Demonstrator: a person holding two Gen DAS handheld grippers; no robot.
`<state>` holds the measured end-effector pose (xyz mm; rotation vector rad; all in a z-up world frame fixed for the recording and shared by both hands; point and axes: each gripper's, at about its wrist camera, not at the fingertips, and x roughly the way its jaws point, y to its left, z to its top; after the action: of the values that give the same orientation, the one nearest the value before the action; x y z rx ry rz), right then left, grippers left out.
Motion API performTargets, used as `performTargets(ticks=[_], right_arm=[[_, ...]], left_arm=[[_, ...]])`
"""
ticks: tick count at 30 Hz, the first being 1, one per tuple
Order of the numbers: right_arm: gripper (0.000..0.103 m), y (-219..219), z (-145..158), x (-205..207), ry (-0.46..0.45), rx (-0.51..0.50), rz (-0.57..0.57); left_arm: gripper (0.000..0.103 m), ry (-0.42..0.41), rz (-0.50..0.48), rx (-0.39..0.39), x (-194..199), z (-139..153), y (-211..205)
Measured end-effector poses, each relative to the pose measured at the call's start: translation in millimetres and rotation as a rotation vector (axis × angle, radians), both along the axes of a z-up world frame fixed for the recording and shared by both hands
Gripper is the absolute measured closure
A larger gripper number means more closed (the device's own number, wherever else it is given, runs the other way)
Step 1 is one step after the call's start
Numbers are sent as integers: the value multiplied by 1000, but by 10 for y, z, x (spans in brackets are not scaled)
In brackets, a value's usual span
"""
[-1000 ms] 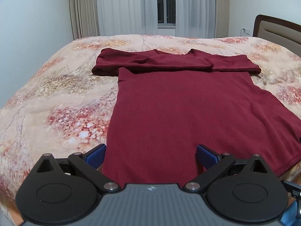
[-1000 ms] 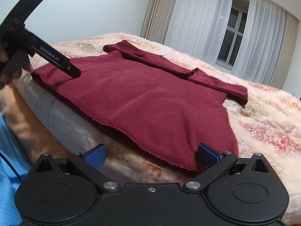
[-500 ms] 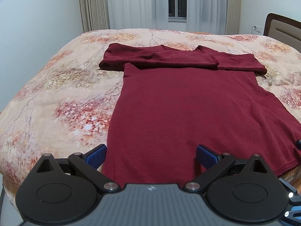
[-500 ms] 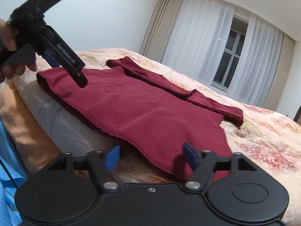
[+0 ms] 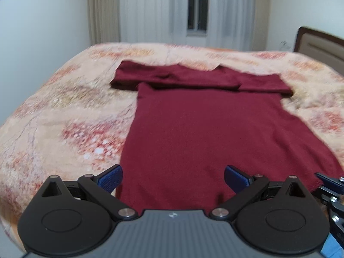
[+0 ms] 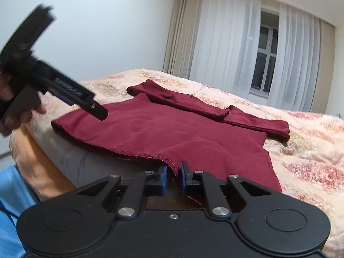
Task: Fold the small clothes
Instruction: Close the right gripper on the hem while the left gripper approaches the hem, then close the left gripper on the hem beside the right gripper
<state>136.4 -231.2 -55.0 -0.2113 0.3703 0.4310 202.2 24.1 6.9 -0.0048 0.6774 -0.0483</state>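
A flowered bed (image 5: 64, 116) carries the dark red garment (image 5: 204, 133), spread flat with both sleeves folded across its top and its hem at the near edge. Only the right wrist view shows the right gripper (image 6: 173, 177), whose jaws have just been closing, pinching that hem. The left gripper (image 5: 173, 177) hangs spread wide above the hem, which lies unpinched between its pads.

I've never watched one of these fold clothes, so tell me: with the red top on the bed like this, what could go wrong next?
The right hand-held gripper has just closed on the top's hem, catching only a thin edge, so the cloth may slip out when lifted.

The left hand-held gripper hangs open above the hem, gripping nothing. Lifting one corner alone could skew the fold.

The sleeves, folded across the chest, might fall open.
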Motion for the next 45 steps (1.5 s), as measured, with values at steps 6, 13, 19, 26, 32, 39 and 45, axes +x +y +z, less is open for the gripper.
performTargets(ticks=[6,13,19,26,32,39,45], right_arm=[[89,-61,60,84,49,110,-27],[89,-106,147,143,59,181,-40],[89,-88,203,143,28,178,-42],[70,-40,22,77,16,37,-73],[57,-63,-249,-8,-22,-144,-85],[55,-207,-284,-3,-133,-269,-152],[60,-128,-333,-230,-182,-391,-29]], left_arm=[[0,-45,-152,28,-224,-18,-159],[0,-88,-264,212,-425,-226,-520],[1,-138,-248,404,-422,-361,-759],[20,-178,-199,528,-411,-387,-609],[33,-166,-197,551,-421,-420,-424],[67,-220,-196,601,-499,-450,-385],[96,-287,-228,629,-582,-383,-403]])
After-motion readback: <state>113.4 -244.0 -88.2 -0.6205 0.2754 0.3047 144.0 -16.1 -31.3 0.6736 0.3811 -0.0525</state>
